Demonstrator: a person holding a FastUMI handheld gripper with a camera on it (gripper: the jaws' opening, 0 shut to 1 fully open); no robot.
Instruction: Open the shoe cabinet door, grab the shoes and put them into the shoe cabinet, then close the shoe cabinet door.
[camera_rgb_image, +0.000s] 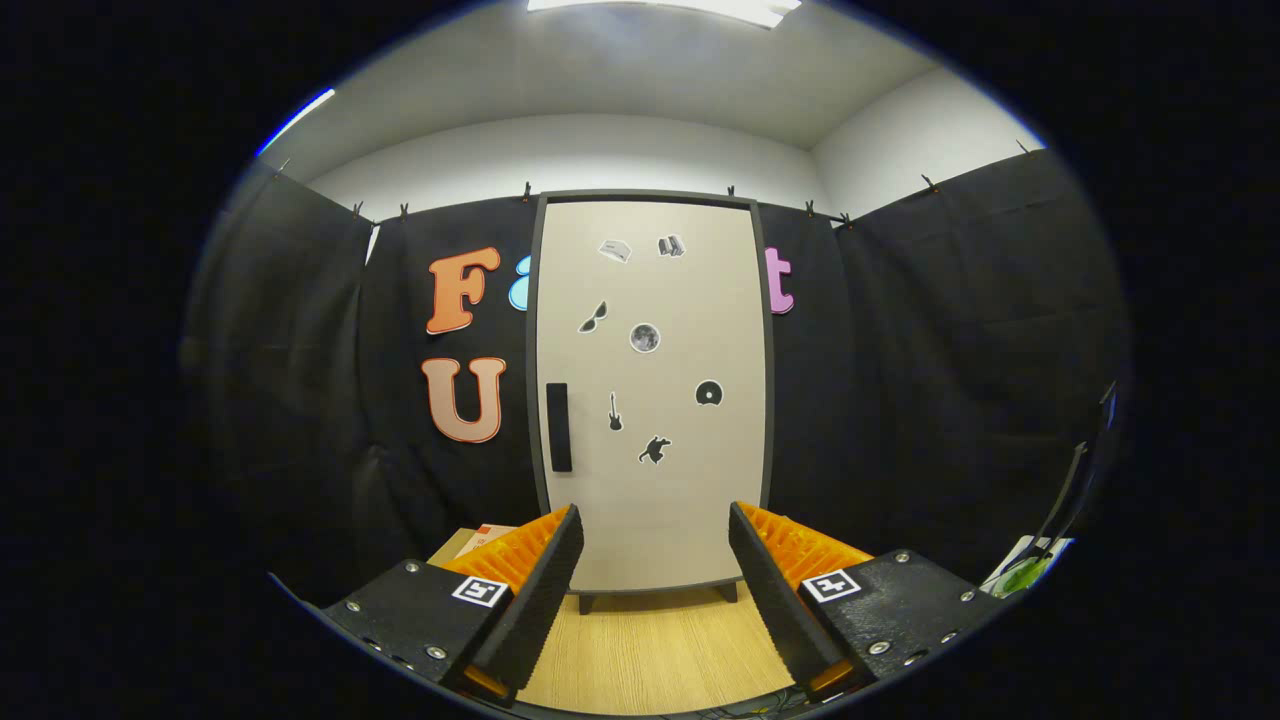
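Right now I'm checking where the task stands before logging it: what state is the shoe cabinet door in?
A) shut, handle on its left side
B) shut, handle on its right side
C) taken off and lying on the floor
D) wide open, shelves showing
A: the shoe cabinet door sits flush in its dark frame, with the dark handle near its left edge; the tongs stand open and empty, short of the cabinet.

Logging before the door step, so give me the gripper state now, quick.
Gripper: open, fingers spread, holding nothing; the closed shoe cabinet door stands beyond them, its handle untouched.
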